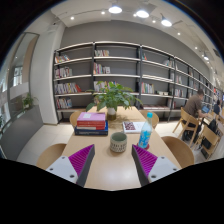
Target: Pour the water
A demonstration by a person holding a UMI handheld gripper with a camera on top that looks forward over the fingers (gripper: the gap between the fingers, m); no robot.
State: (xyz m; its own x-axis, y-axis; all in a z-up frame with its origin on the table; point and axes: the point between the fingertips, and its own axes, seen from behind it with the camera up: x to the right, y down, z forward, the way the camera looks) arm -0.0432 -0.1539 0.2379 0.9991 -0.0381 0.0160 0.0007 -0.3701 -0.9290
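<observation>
On the pale wooden table point(112, 165), a grey-green cup point(119, 142) stands just ahead of the gripper point(112, 158), at twelve o'clock between its spread, empty fingers; what it holds cannot be seen. A blue bottle point(145, 137) stands near it at two o'clock, a stack of books point(91, 122) at ten o'clock, and a potted plant point(113, 97) beyond. No writing on any of them can be read.
</observation>
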